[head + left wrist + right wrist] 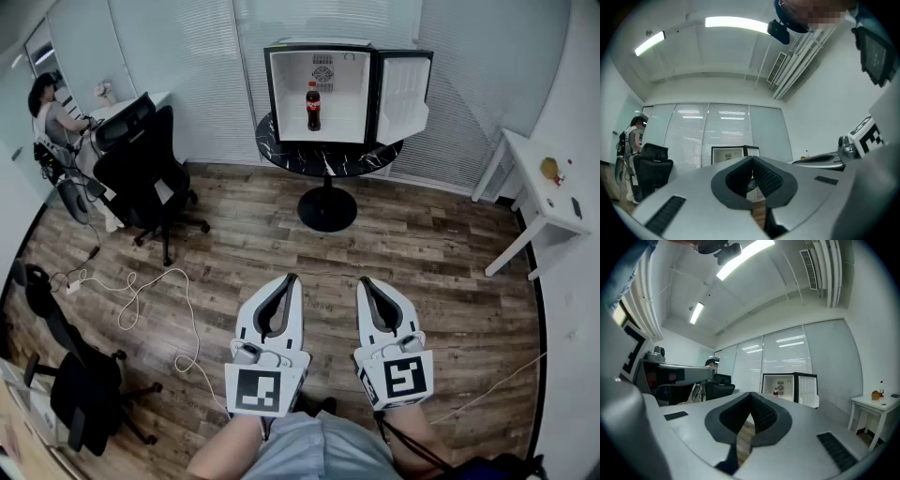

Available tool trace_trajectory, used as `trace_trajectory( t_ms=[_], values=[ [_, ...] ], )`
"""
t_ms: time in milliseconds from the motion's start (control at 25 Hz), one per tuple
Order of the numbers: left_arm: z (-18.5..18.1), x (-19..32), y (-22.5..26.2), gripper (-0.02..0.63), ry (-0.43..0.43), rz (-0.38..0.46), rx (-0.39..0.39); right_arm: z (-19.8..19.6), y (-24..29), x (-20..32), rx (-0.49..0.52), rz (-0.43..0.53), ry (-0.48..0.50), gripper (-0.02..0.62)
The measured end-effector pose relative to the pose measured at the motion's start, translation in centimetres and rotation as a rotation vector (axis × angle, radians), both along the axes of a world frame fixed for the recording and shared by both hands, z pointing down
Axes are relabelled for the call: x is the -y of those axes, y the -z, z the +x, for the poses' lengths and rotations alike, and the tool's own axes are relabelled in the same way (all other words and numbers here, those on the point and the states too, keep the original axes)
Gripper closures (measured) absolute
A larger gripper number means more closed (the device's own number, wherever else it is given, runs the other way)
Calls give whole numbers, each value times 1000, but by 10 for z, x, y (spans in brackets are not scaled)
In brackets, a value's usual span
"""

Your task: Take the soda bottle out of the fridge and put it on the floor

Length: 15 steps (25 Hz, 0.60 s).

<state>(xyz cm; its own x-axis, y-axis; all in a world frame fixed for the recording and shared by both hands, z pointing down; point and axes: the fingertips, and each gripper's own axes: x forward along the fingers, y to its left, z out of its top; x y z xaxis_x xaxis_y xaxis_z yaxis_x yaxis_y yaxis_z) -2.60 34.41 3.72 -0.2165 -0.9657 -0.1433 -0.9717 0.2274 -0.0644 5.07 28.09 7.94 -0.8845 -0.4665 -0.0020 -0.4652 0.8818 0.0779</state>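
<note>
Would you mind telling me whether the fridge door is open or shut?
Open: the door is swung out to the right, and the soda bottle stands visible inside the fridge.

Soda bottle, dark w/ red label, upright inside open fridge on round table

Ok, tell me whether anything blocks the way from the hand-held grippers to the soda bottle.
Nothing visible does. The fridge door stands open, the soda bottle stands alone inside, and only floor lies before the left hand-held gripper and right hand-held gripper.
</note>
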Motion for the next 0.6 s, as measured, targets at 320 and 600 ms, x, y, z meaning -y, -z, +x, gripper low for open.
trace_trajectory(
  t_ms=[320,600],
  values=[
    [3,10,-14,590,10,-32,-11,6,-10,12,6,-23,6,584],
    [-22,35,-33,589,26,-71,-30,-12,-27,44,7,-67,-7,581]
  ],
)
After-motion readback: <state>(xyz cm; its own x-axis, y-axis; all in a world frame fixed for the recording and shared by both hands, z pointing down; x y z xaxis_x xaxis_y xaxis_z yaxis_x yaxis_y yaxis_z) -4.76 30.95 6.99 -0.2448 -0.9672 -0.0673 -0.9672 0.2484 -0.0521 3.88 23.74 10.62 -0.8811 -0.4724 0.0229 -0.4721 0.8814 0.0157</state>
